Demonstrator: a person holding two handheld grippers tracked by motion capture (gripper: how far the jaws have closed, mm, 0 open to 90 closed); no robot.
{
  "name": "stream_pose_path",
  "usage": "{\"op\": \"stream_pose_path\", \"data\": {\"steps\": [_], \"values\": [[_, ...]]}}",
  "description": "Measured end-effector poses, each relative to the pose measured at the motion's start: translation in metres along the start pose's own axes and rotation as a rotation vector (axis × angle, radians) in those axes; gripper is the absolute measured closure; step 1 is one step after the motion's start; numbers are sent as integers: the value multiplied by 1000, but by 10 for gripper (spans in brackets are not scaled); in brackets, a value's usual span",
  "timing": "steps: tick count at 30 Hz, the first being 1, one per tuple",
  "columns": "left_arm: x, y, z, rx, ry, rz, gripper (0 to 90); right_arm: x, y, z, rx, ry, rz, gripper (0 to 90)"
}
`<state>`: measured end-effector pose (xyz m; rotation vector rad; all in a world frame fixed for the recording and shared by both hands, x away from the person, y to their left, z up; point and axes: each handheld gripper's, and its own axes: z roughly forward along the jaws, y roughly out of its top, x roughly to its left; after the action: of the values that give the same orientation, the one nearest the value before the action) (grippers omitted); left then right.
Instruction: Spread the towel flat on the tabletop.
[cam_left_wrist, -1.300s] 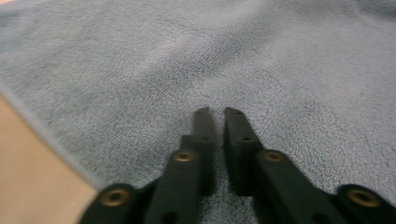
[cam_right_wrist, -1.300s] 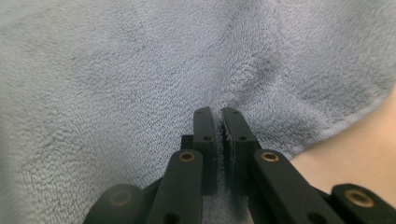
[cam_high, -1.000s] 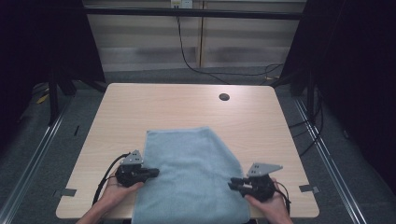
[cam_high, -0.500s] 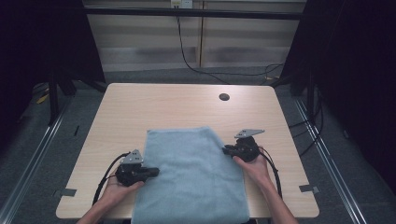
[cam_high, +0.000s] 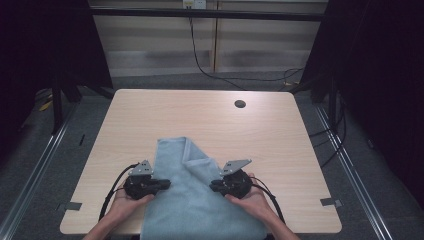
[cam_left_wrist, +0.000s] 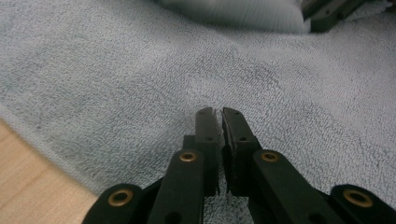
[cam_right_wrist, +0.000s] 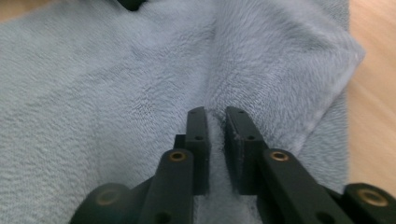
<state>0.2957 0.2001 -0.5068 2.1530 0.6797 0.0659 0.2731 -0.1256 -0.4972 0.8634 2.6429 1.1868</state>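
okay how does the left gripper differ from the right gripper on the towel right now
The left gripper sits at the towel's flat left edge; the right gripper sits beside a folded-over flap. The left gripper's jaws look shut with nothing gripped; the right gripper's jaws pinch towel. Both point inward.

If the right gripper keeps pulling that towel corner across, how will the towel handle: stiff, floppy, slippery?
Probably floppy: the blue towel already bends into a soft fold with no spring-back visible. Its fuzzy pile suggests it grips rather than slides, so the right gripper, pinching a ridge of cloth, likely keeps hold. It looks light and may drag across the table unless the left gripper pins it.
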Motion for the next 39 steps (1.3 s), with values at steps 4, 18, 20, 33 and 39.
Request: {"op": "stream_pose_path", "data": {"steps": [4,18,20,33,39], "values": [[1,0,0,0,-4,0,855,-6,4,-11,-61,-4,32,690],[1,-1,0,-2,-4,-1,849,-42,15,13,-45,-105,77,735],[1,-1,0,-2,-5,-2,849,-43,18,9,-74,-134,82,811],[1,-1,-1,-3,-5,-8,836,-85,12,-42,-206,-230,193,900],[1,-1,-2,1,-9,-9,826,-113,-1,-59,-204,-321,248,900]]}}
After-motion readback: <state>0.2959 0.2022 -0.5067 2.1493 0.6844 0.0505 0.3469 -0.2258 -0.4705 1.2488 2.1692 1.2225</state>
